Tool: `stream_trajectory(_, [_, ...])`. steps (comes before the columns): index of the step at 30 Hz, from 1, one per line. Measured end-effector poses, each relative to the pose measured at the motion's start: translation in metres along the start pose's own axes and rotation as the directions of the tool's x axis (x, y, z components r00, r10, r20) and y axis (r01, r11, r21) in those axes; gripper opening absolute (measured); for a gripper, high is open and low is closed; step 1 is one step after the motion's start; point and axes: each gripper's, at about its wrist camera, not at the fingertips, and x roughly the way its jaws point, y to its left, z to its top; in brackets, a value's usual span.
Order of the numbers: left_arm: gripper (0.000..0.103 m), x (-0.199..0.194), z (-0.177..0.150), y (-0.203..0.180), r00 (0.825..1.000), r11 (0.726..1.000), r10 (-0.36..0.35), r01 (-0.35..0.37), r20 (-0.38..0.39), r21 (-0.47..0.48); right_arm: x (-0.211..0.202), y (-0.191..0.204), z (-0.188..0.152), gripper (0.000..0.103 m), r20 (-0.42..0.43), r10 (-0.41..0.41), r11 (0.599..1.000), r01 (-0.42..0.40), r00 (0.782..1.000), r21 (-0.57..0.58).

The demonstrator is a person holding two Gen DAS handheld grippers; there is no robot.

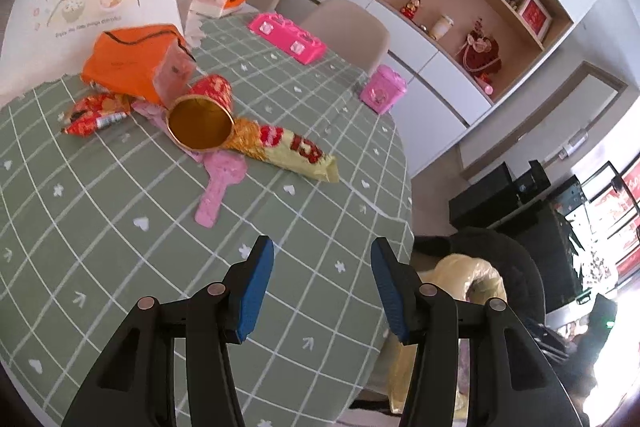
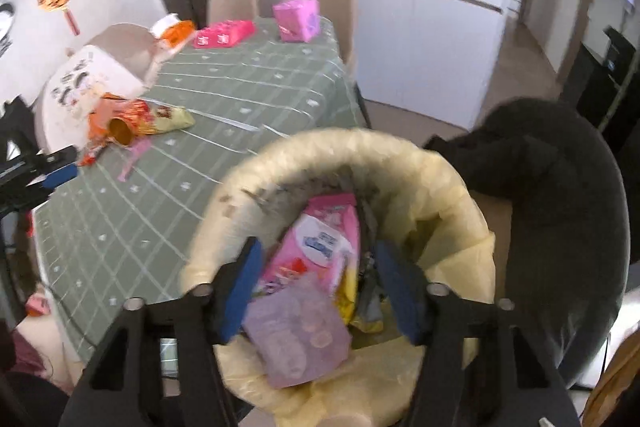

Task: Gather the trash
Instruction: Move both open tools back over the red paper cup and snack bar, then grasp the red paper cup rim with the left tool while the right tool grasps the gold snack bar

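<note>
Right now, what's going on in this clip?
A person is clearing trash off the green checked table. The right hand-held gripper is open above the lined trash bin, which already holds a pink packet. The left hand-held gripper is open and empty, facing the remaining pile: a tipped red cup, yellow wrapper and orange bag.

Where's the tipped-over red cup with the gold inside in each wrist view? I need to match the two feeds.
Left wrist: the red cup lies upper left of centre, its gold mouth facing the camera, on the yellow snack wrapper.
Right wrist: the cup sits far left, small, in the trash pile at the table's edge.
Shared landmark: the pink toy stove at the table's far end.
</note>
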Motion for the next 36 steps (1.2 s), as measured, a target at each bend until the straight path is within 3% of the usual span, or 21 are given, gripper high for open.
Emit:
stream_trajectory(5, [0.052,-0.015,0.016,0.019,0.999,1.0,0.006,-0.006,0.041,0.008,-0.017,0.035,0.03,0.05,0.117,0.036,0.999,-0.032,0.992,-0.034])
stream_trajectory(8, [0.052,-0.027,0.028,0.037,0.996,0.999,0.033,-0.033,0.089,0.003,-0.026,0.057,0.055,0.049,0.208,0.04,0.999,-0.035,0.977,-0.025])
stream_trajectory(15, [0.053,-0.05,0.069,0.074,0.961,0.99,0.134,-0.142,0.241,0.016,-0.025,0.119,0.105,0.049,0.327,0.063,0.995,-0.033,0.943,-0.096])
stream_trajectory(19, [0.058,-0.022,0.09,0.085,0.988,0.997,0.07,-0.072,0.137,0.014,0.0,0.151,0.134,0.049,0.289,0.09,0.979,-0.032,0.953,-0.199])
stream_trajectory(23, [0.058,0.009,0.089,0.077,0.989,0.993,0.088,-0.096,0.119,0.065,0.031,0.161,0.156,0.047,0.258,0.112,0.958,-0.035,0.96,-0.286])
stream_trajectory(26, [0.059,0.035,0.093,0.076,0.99,0.994,0.11,-0.111,0.084,0.003,0.058,0.155,0.169,0.047,0.213,0.164,0.95,-0.096,0.963,-0.297])
stream_trajectory(29, [0.059,0.059,0.096,0.081,0.983,0.982,0.174,-0.169,0.066,-0.08,0.087,0.148,0.181,0.047,0.153,0.222,0.937,-0.168,0.963,-0.305])
stream_trajectory(32, [0.059,0.084,0.094,0.089,0.994,0.97,0.107,-0.101,0.016,-0.221,0.111,0.146,0.187,0.047,0.12,0.237,0.924,-0.185,0.964,-0.335])
stream_trajectory(36, [0.059,0.108,0.1,0.081,0.992,0.968,0.121,-0.113,0.022,-0.224,0.148,0.14,0.191,0.047,0.043,0.238,0.906,-0.206,0.97,-0.369])
